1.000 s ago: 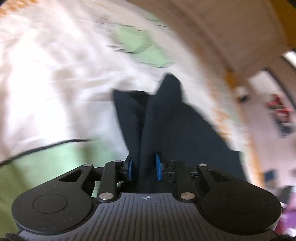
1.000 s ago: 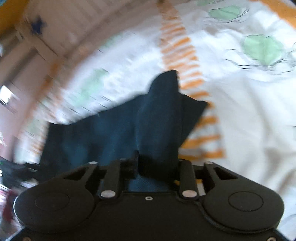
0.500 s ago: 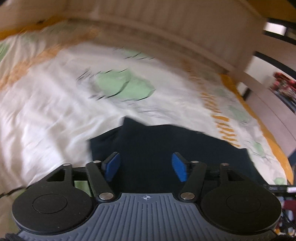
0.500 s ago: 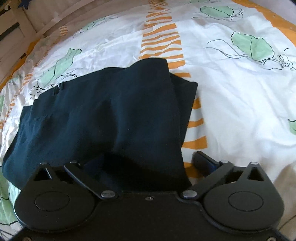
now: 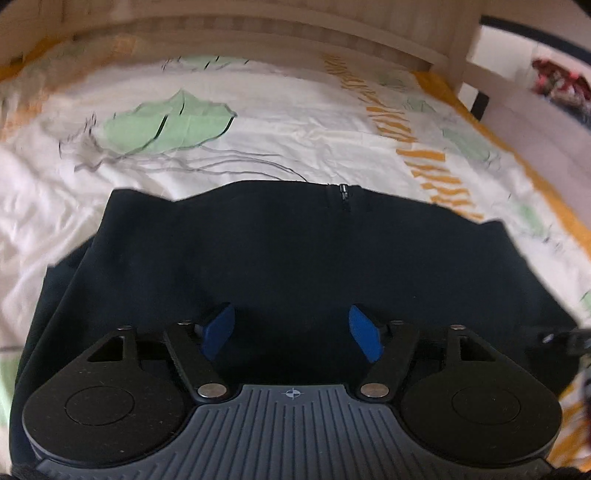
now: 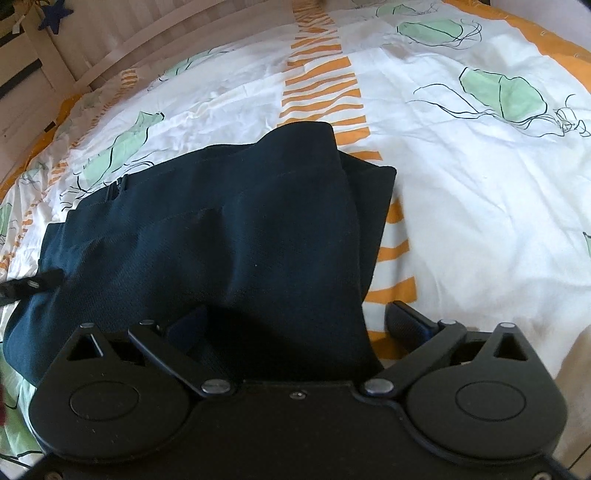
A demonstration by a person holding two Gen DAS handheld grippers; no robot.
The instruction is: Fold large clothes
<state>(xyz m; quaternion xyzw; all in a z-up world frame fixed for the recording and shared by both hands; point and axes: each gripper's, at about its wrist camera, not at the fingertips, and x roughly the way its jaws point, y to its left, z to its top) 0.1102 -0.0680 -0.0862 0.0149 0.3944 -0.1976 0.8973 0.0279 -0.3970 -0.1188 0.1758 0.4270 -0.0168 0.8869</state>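
On bedsheet (image 6: 480,206) | dark navy garment (image 6: 229,236) folded | zipper (image 5: 343,192) at far edge

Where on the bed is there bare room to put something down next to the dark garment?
Free: the bedsheet right of the folded dark garment, and the strip between its zipper edge and the headboard. Crowded: the near middle, garment beneath both grippers.

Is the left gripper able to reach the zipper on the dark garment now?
Probably yes. The left gripper, its jaws opening and pressing on nothing, hangs over the dark garment, and the zipper lies uncovered ahead at the far edge.
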